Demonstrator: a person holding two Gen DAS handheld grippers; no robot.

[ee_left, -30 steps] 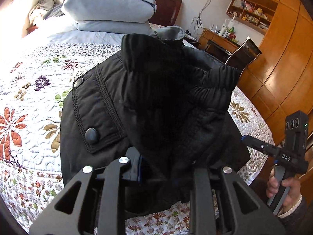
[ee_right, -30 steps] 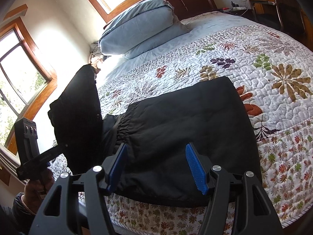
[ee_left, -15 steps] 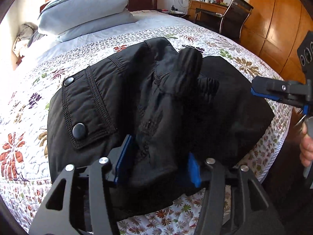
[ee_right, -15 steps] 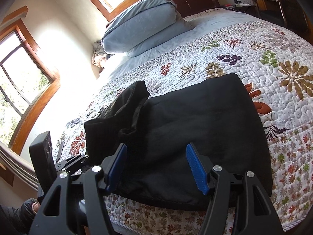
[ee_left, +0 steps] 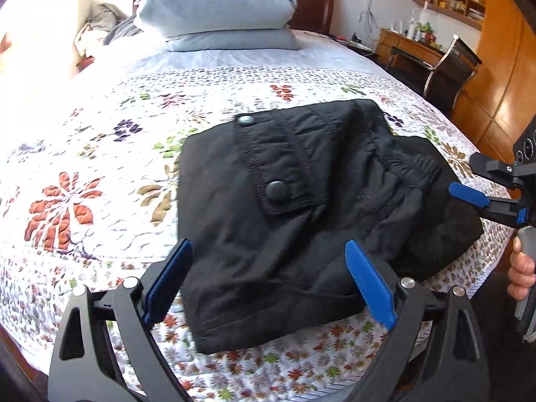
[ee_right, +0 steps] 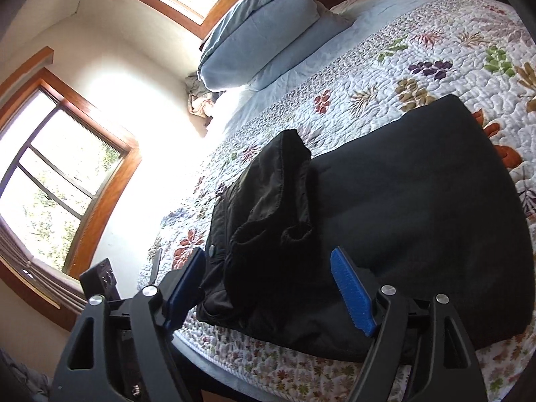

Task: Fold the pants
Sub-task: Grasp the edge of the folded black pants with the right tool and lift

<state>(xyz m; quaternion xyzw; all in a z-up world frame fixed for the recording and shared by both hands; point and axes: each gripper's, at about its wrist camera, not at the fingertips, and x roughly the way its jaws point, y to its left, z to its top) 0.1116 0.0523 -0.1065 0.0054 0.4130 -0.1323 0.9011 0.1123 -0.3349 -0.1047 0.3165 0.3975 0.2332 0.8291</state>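
Black pants point(ee_left: 301, 207) lie folded in a stack on the floral quilt point(ee_left: 83, 174), near the bed's front edge. A pocket flap with two snaps point(ee_left: 274, 189) faces up. My left gripper point(ee_left: 268, 251) hovers over the stack's near edge. Its jaws are opening and its blue pads point(ee_left: 366, 284) stand clear of the cloth. In the right wrist view the pants point(ee_right: 418, 221) show a bunched, raised fold point(ee_right: 278, 194) on the left. My right gripper point(ee_right: 268, 268) is low in front of that fold, its jaws opening with no grip on the cloth. It also shows from the side as the right gripper point(ee_left: 469, 179), held by a hand point(ee_left: 522, 274).
Two blue pillows point(ee_left: 217, 10) are stacked at the headboard. A desk and chair point(ee_left: 445, 67) and a wooden wardrobe point(ee_left: 502, 67) stand to the right of the bed. Windows point(ee_right: 50, 184) line the wall on the other side. The quilt's front edge drops off just below the pants.
The left gripper lowered the lifted, bunched part of the pants onto the stack, let go and spread its jaws wide. The right gripper's jaws widened a little.
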